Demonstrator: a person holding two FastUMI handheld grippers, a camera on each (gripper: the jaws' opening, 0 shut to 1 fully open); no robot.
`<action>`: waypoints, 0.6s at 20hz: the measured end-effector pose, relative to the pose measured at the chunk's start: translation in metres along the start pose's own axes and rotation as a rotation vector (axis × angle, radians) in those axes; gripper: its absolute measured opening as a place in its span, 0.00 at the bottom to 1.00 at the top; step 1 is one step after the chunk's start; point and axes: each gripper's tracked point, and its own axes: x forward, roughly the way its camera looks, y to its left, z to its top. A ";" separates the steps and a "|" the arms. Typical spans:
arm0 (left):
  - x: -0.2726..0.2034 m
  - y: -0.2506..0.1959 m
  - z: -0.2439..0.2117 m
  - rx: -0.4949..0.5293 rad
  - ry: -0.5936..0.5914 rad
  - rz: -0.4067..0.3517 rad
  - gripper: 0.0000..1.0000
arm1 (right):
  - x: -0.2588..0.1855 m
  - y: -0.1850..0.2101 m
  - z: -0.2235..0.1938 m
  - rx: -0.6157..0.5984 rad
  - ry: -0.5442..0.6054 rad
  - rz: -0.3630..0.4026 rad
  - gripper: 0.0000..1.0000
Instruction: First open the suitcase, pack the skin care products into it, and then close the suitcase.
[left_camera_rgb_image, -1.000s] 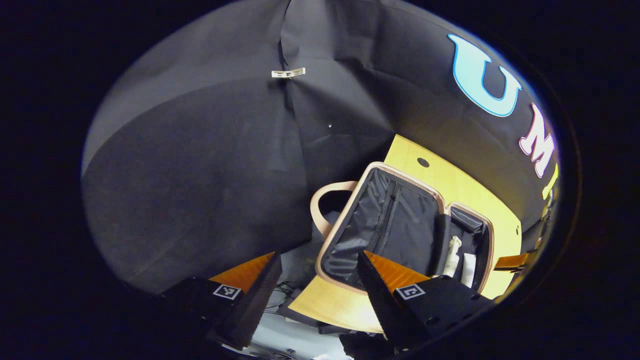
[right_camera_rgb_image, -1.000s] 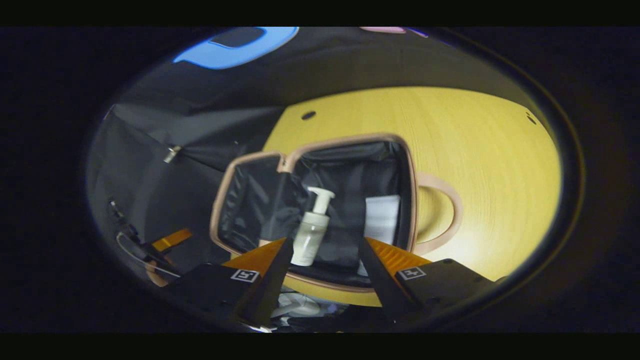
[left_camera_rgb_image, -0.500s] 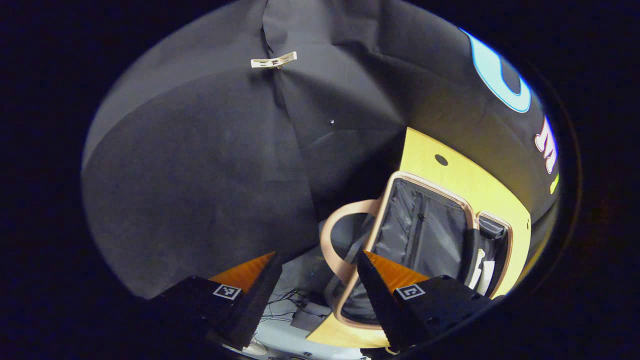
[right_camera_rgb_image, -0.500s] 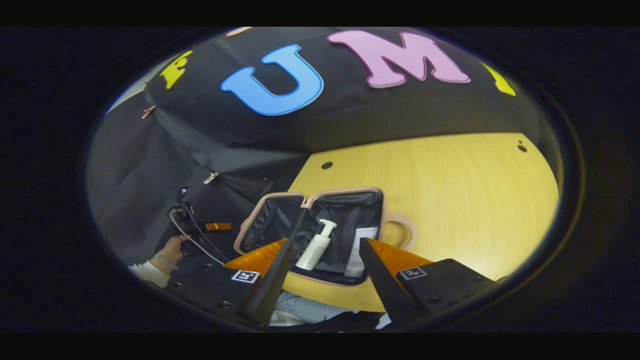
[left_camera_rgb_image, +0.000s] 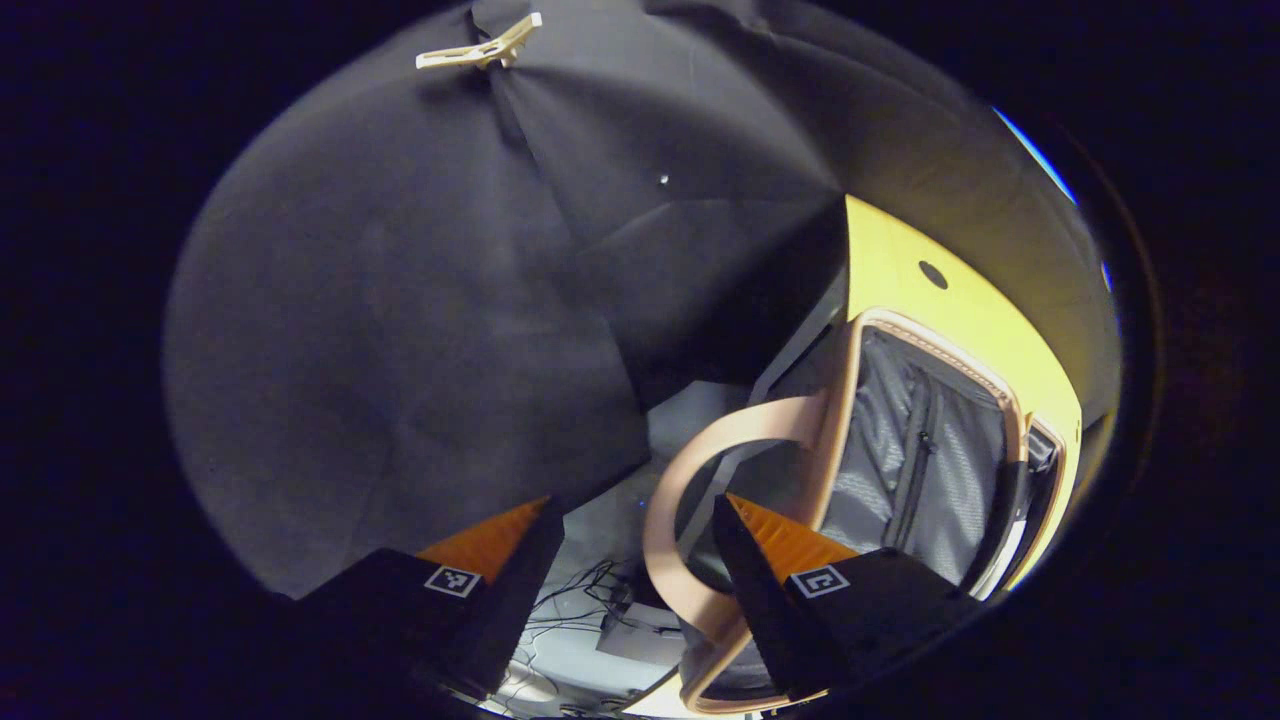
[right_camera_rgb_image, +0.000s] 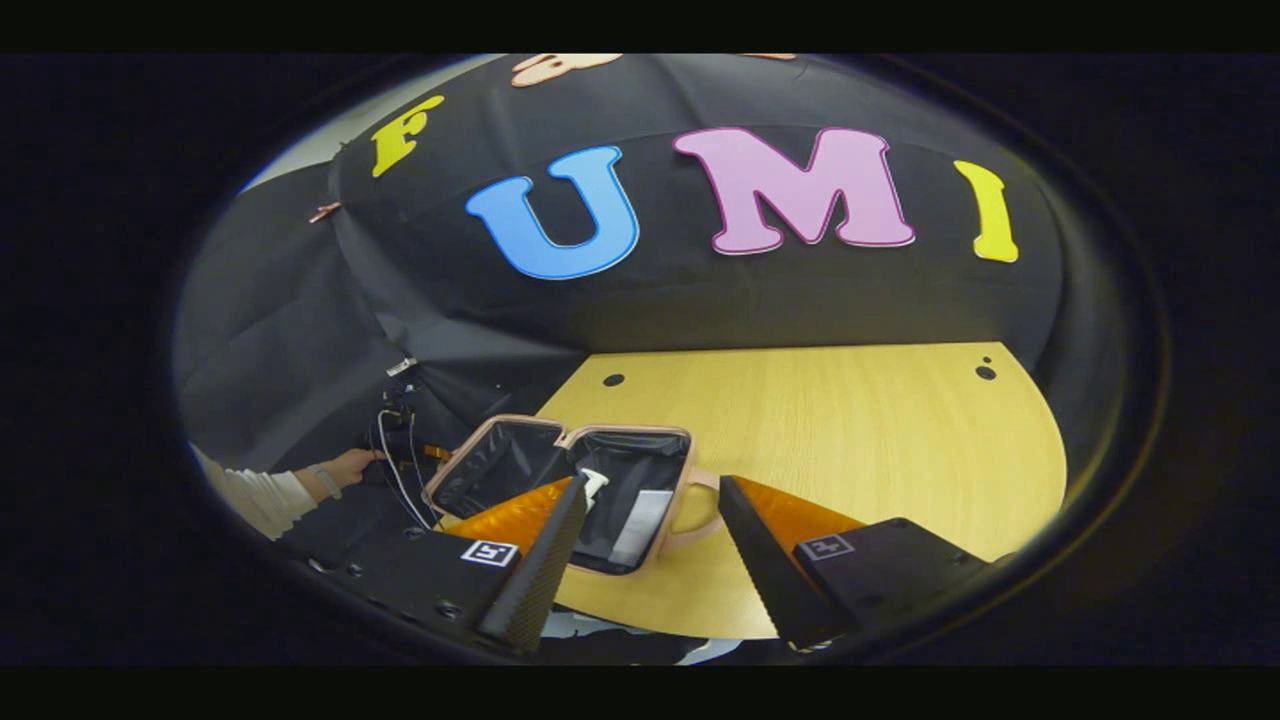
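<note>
The table (right_camera_rgb_image: 850, 440) lies ahead of the right gripper (right_camera_rgb_image: 650, 555), whose jaws stand apart and empty. The suitcase (right_camera_rgb_image: 500, 470) lies open on the table, just beyond the left jaw, with a pump bottle (right_camera_rgb_image: 592, 483) and a white tube (right_camera_rgb_image: 630, 525) inside, so I judge that packing is done and closing is next. The left gripper (left_camera_rgb_image: 630, 590) has its jaws apart too, and the handle (left_camera_rgb_image: 675, 500) curves between them without touching. The next move calls for swinging one half over the other.
</note>
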 end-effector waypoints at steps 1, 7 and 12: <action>0.007 0.002 0.000 0.005 0.013 0.000 0.97 | 0.001 -0.001 -0.001 -0.003 0.000 -0.004 0.86; 0.031 -0.018 -0.016 -0.064 0.158 -0.084 0.52 | 0.004 0.008 -0.009 -0.037 0.029 0.005 0.89; 0.026 -0.019 -0.014 -0.019 0.158 -0.026 0.18 | 0.001 0.008 -0.005 -0.032 0.009 0.016 0.89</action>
